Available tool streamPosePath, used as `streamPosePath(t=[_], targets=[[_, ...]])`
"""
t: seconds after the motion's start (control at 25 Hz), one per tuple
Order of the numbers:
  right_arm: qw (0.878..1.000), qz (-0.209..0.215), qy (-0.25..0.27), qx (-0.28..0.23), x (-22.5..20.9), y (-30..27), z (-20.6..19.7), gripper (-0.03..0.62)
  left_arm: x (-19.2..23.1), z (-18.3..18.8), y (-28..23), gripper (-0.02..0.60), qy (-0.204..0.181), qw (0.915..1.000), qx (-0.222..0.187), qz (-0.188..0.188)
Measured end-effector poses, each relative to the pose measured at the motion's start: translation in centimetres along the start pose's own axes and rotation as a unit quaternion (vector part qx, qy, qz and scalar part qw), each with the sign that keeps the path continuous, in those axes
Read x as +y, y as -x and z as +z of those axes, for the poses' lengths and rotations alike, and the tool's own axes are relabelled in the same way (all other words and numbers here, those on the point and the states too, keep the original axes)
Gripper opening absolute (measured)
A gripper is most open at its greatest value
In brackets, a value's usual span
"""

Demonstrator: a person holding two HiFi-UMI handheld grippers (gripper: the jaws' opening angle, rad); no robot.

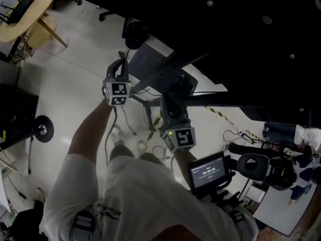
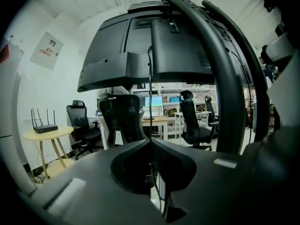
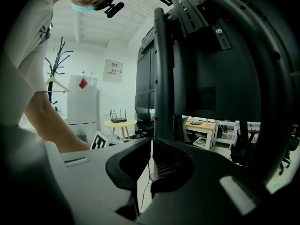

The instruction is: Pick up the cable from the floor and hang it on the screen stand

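This is an open-plan office or tech lab: black mesh office chairs (image 2: 197, 121) stand at desks (image 2: 154, 121) carrying lit monitors (image 2: 153, 101), a router (image 2: 44, 127) sits on a round wooden table (image 2: 47, 136), a coat stand (image 3: 58, 74) rises beside a white fridge (image 3: 82, 107), and a large screen (image 2: 140, 41) is mounted on a stand.

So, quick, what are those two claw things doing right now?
Left gripper: jaws closed on the cable.
Right gripper: jaws closed; grip on anything cannot be told.

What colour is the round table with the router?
The table is pale yellowish wood, best seen in the left gripper view.
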State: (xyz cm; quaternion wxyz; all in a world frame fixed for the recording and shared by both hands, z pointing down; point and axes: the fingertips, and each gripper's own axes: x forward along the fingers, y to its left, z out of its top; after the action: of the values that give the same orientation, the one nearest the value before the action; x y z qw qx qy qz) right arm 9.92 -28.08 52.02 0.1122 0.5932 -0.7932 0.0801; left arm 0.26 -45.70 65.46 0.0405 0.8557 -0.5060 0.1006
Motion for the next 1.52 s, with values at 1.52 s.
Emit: streamPosePath(t=[1.52], targets=[[0.994, 0.029, -0.018, 0.106, 1.7, -10.6, -11.9, 0.015, -2.1, -11.0, -6.9, 0.055, 0.005, 0.9920, 0.062, -0.110]])
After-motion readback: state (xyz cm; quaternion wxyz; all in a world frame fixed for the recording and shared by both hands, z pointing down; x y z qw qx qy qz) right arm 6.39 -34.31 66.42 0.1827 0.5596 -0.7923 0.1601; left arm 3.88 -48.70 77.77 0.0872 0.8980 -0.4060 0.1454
